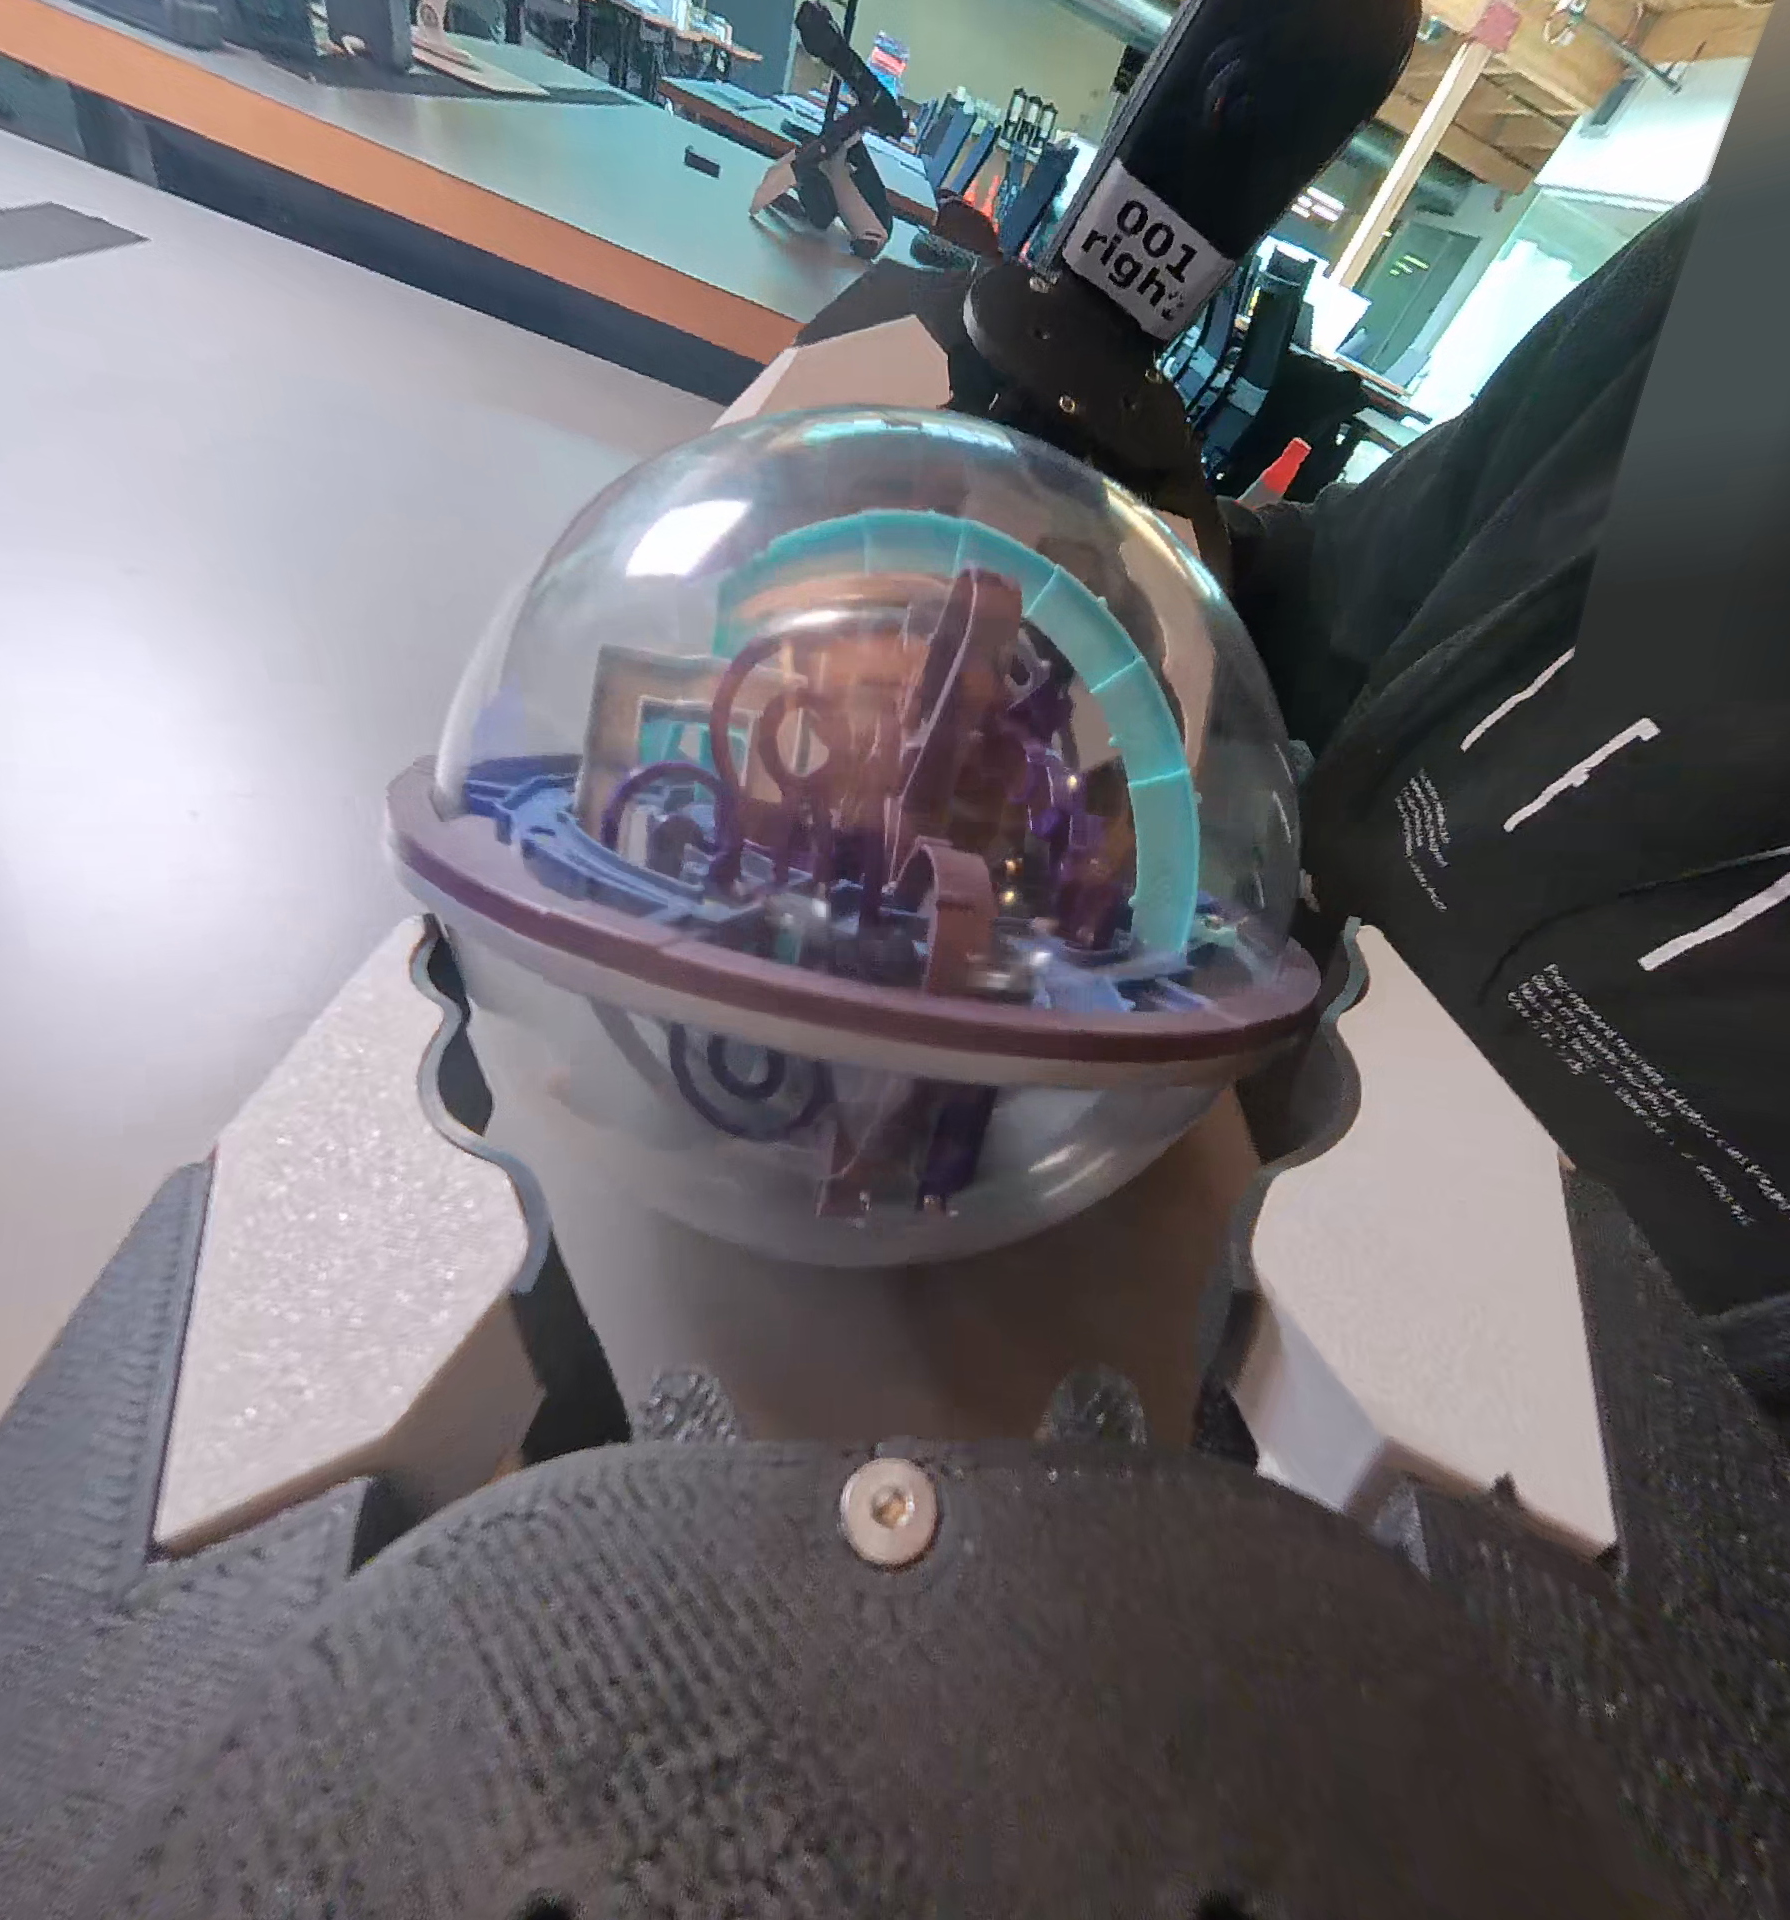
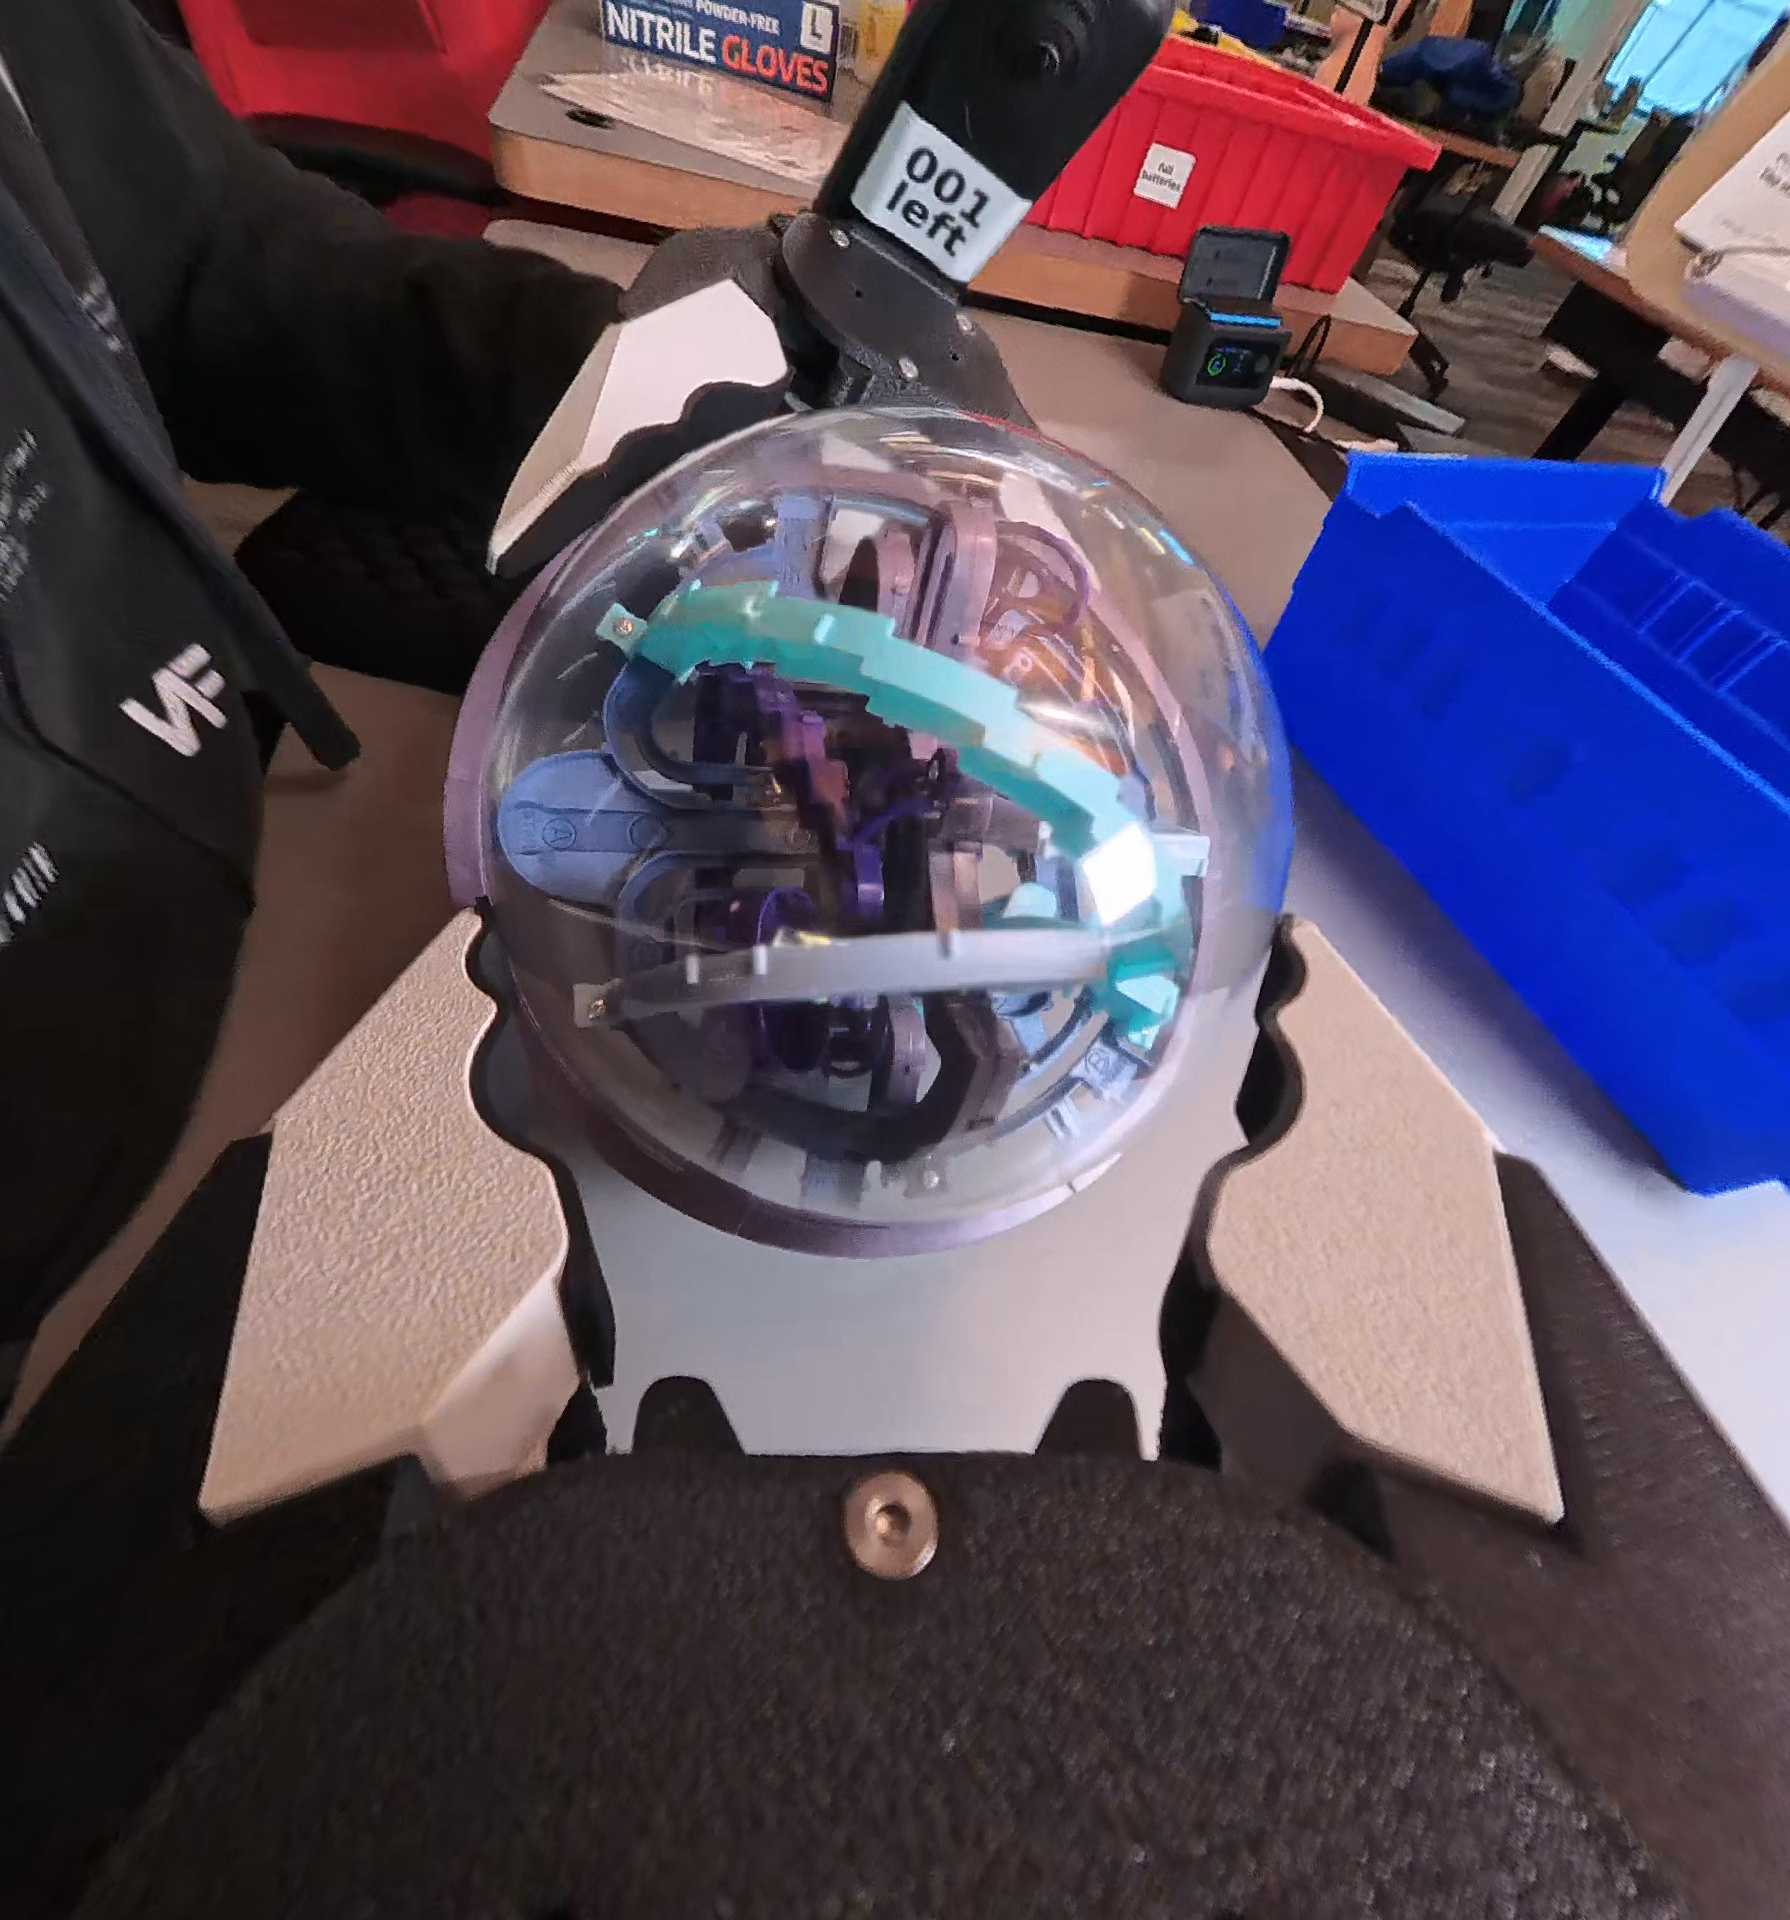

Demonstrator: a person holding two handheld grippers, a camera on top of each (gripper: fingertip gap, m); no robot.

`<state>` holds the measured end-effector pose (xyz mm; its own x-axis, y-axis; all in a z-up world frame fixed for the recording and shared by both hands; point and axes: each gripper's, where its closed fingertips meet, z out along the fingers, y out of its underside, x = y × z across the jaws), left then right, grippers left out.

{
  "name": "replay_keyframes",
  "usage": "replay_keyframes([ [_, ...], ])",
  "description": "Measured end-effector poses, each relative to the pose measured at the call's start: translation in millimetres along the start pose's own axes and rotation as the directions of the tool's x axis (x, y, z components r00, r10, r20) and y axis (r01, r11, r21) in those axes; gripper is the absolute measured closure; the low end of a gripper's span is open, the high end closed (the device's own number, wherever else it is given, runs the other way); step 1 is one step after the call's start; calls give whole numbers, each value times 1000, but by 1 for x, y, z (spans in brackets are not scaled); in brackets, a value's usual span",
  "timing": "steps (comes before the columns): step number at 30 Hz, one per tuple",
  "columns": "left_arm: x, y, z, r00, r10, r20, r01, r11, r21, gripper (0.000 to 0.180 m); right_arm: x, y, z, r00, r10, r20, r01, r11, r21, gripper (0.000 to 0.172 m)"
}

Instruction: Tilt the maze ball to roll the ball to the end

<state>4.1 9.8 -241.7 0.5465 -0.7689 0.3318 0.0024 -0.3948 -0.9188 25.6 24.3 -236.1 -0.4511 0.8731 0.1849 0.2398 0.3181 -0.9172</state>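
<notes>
In the left wrist view, the maze ball [image 1: 860,831] sits dead centre of the frame, cradled between your left gripper's [image 1: 886,1029] two pale fingers [image 1: 351,1143], whose wavy inner edges meet the lower half of the clear shell on both sides, just under the purple band around its middle. That band runs nearly level here, dipping a little toward the lower right, so the domed half with the turquoise arch faces up. Your right gripper [image 1: 1109,343] comes in from the upper right of the frame, opposite you, on the far side of the ball (its fingertips are mostly hidden behind the shell). Your sleeve [image 1: 1493,779] fills the right edge.

In the right wrist view, the ball [image 2: 860,831] again fills the centre, and your right gripper's [image 2: 875,1018] fingers [image 2: 392,1143] are clamped on it left and right, dark scalloped edges against the shell. From here you look more into the dome, with the purple band showing as a ring around it. The left gripper [image 2: 766,436] reaches in from the top of the frame, one pale finger against the ball's upper left. A blue bin [image 2: 1597,831] lies to the right on the table [image 2: 1649,1299].

Both grippers hold the ball from opposite ends, so any tilt must come from turning both wrists together. I cannot make out the small ball inside.
</notes>
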Motion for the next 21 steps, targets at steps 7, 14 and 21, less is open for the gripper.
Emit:
replay_keyframes([
  [7, -10, 10, 0, 992, -120, 39, 121, 992, -34, 26, 5, 1, -15, 973, 211, -96, -216, 975, -43, 34],
  [14, -13, 12, 11, 973, -220, 73, 223, 974, -36, 27, 13, 0, -7, 944, 245, -220, -271, 958, -97, 32],
  [21, -13, 18, 17, 948, -309, 80, 312, 949, -35, 27, 18, -1, -9, 964, 218, -152, -243, 954, -174, 31],
])
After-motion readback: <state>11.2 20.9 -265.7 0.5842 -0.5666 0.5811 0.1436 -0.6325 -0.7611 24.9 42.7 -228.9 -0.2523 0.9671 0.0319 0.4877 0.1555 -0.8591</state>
